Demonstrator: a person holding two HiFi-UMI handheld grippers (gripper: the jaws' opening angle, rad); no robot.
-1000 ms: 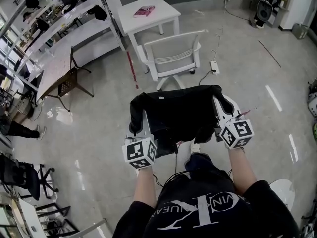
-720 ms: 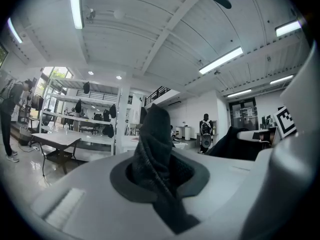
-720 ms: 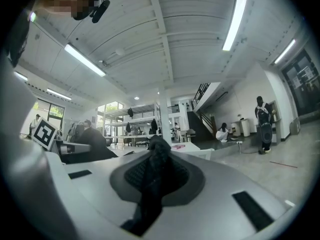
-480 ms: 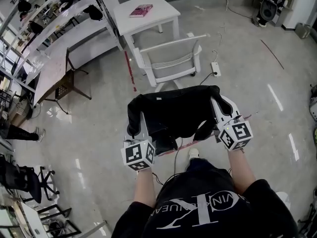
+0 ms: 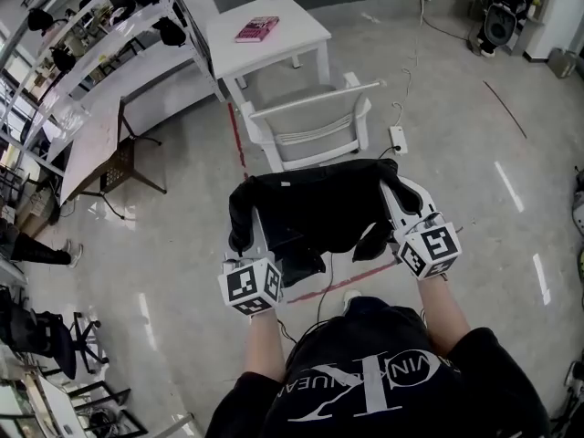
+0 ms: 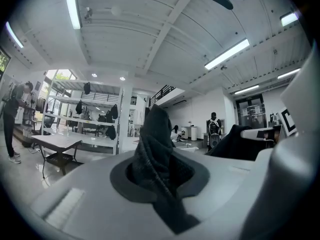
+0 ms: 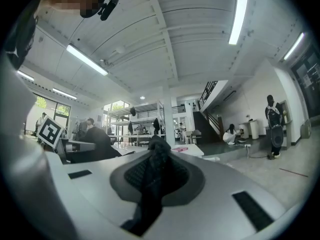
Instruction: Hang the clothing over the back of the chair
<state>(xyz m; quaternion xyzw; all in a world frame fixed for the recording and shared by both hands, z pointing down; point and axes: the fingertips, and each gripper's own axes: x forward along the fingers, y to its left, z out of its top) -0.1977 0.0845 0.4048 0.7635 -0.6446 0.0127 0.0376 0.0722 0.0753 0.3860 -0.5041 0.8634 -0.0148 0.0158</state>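
Observation:
A black garment hangs stretched between my two grippers in the head view, just short of the white chair. My left gripper is shut on the garment's left edge, and dark cloth bunches between its jaws in the left gripper view. On the other side my right gripper is shut on the right edge; a fold of the cloth shows pinched in the right gripper view. The chair's back faces me, with its seat beyond.
Behind the chair stands a white table with a pink book. Long benches run along the left. A power strip and cables lie on the floor right of the chair. A red floor line runs beside it.
Both grippers have carried the garment forward, closer to the chair's back. The grip on the cloth is unchanged.

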